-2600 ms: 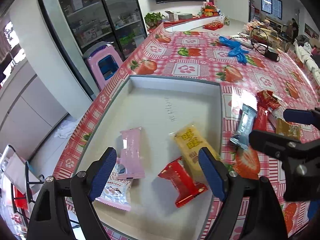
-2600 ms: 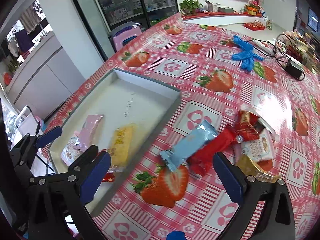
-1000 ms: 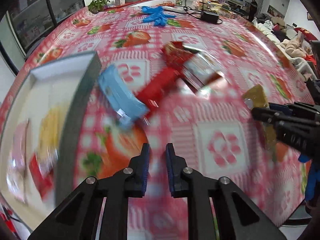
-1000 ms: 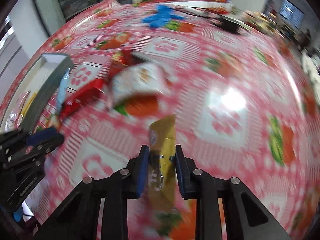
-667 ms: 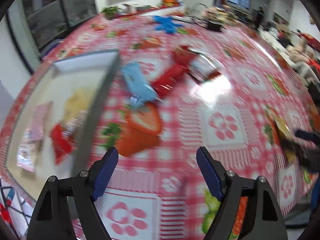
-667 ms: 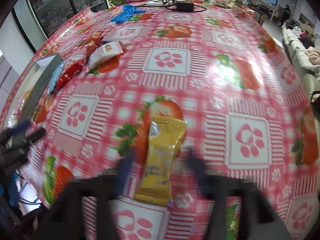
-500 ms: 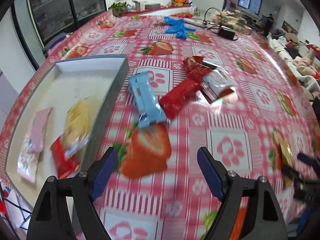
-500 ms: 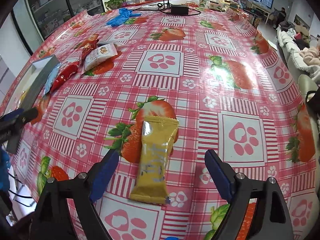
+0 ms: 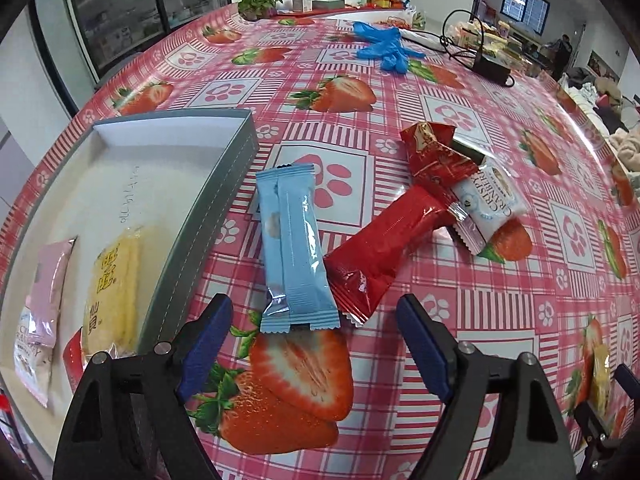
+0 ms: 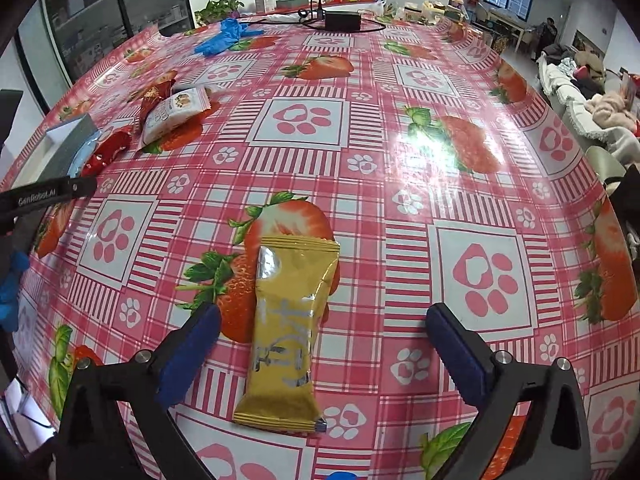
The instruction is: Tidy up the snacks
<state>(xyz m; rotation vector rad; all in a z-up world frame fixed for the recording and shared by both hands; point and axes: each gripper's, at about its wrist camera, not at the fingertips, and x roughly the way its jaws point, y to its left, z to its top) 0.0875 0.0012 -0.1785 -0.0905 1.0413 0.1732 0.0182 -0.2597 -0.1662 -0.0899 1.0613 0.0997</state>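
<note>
My left gripper (image 9: pixel 313 312) hovers open over the tablecloth, its jaws closing slightly, with the near end of a light blue packet (image 9: pixel 294 248) just ahead between the fingers, untouched. A long red packet (image 9: pixel 384 244), a small red packet (image 9: pixel 434 152) and a white cranberry packet (image 9: pixel 490 200) lie to its right. The grey tray (image 9: pixel 208 200) at left holds a yellow packet (image 9: pixel 114 288) and a pink packet (image 9: pixel 46 280). My right gripper (image 10: pixel 323 316) is opening wide. A gold packet (image 10: pixel 292 328) lies flat on the table between its fingers, free of both pads.
Blue gloves (image 9: pixel 384 50) and a black power adapter (image 9: pixel 490 68) with its cable lie at the far side of the table. A potted plant (image 9: pixel 256 2) stands beyond them. The table's curved edge runs close on the right in the right wrist view.
Both grippers went from shut to open. The right one let go of the gold packet, which now lies on the table. The left one swung back toward the blue packet and tray.
</note>
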